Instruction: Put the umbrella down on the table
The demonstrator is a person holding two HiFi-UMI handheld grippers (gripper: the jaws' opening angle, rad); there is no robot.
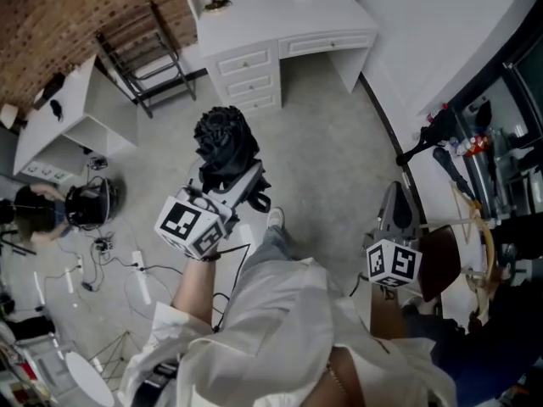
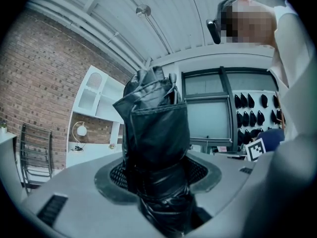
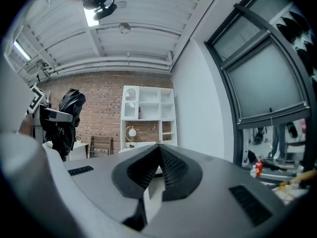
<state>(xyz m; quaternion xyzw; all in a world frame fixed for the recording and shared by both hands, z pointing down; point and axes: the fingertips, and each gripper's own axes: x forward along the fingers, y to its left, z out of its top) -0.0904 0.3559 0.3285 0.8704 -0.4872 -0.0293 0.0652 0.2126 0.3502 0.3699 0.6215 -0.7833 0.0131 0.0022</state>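
A folded black umbrella (image 1: pixel 225 147) in its black sleeve sticks out level from my left gripper (image 1: pixel 240 185), which is shut on it. In the left gripper view the umbrella (image 2: pixel 156 133) fills the space between the jaws of the left gripper (image 2: pixel 158 180), and the pads press on both its sides. My right gripper (image 1: pixel 397 210) hangs to the right, apart from the umbrella. In the right gripper view the right gripper (image 3: pixel 158 147) has its jaws together at the tips with nothing between them, and the umbrella (image 3: pixel 69 115) shows far to the left. A white table (image 1: pixel 280 19) with drawers stands ahead against the wall.
A black folding chair (image 1: pixel 140 58) leans left of the table. A white shelf unit (image 1: pixel 59 117) lies at the left, with cables (image 1: pixel 110 261) on the floor and a person (image 1: pixel 34 210) beside them. A cluttered rack (image 1: pixel 484 159) runs along the right.
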